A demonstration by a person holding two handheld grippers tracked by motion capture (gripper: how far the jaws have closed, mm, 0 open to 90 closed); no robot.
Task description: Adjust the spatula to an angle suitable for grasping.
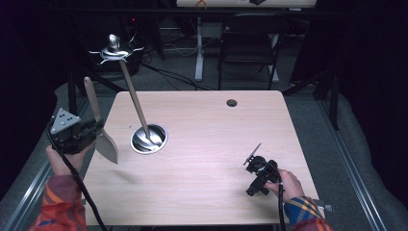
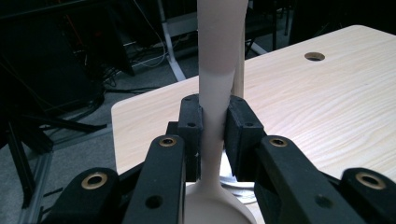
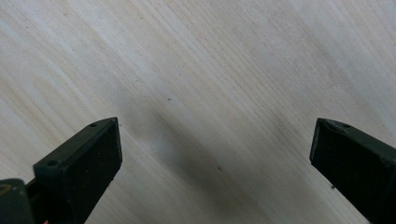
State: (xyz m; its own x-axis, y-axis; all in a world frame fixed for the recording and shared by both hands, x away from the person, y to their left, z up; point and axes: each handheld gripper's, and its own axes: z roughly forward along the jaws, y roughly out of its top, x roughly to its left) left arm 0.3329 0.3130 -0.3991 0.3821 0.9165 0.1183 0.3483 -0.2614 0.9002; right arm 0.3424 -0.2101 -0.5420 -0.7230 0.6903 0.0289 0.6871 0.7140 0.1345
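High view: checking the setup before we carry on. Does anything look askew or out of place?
Only the wooden-handled utensil leaning steeply out of the metal bowl. The left gripper holds a spatula beside the table's edge.

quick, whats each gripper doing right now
left gripper: shut on the spatula handle.
right gripper: open, holding nothing, over the table.

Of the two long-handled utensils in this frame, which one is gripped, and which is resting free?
The beige spatula at the table's left edge is clamped by its handle in the left gripper. The ladle stands untouched, leaning in the metal bowl.
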